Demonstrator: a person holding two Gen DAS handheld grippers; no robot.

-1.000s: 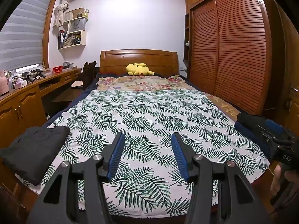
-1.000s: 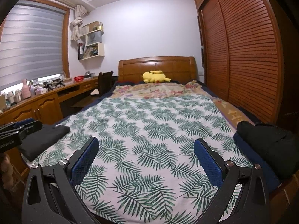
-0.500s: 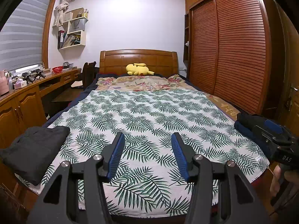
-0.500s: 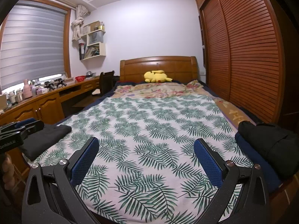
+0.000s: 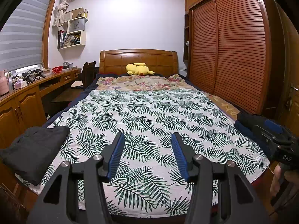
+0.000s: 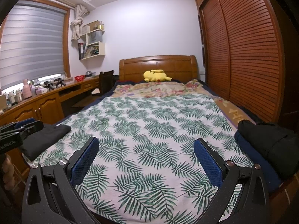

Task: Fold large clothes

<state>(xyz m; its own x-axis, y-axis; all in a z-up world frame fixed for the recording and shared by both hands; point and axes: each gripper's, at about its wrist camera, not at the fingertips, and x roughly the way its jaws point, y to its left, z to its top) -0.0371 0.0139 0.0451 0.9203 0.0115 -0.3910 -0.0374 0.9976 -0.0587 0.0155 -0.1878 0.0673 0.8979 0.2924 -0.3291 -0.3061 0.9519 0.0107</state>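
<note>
A bed [image 5: 220,100] fills both views, covered by a sheet [image 5: 149,115] printed with green leaves; the left gripper [image 5: 147,149] hangs over the near end of the sheet with its blue pads apart and nothing between them, so it is open; the right gripper [image 6: 146,156] hangs over the same end with its pads spread wider, also open and empty; a folded dark grey garment [image 5: 33,149] lies on the near left corner of the bed, partly over the edge of the sheet; on the near right corner a black garment [image 6: 271,143] is bundled on top of a folded navy one [image 6: 257,160]; neither gripper touches any of the clothes; at the far end a flowered blanket [image 5: 142,82] lies across the bed, and a yellow plush toy [image 5: 138,69] rests against the wooden headboard [image 5: 138,57]; a long wooden worktop [image 5: 24,91] runs along the left wall under a window blind [image 6: 31,41], carrying a red basket [image 5: 57,69] and small items too small to tell; slatted wardrobe doors [image 5: 228,52] line the right wall; wall shelves [image 5: 72,31] hold books and papers.
</note>
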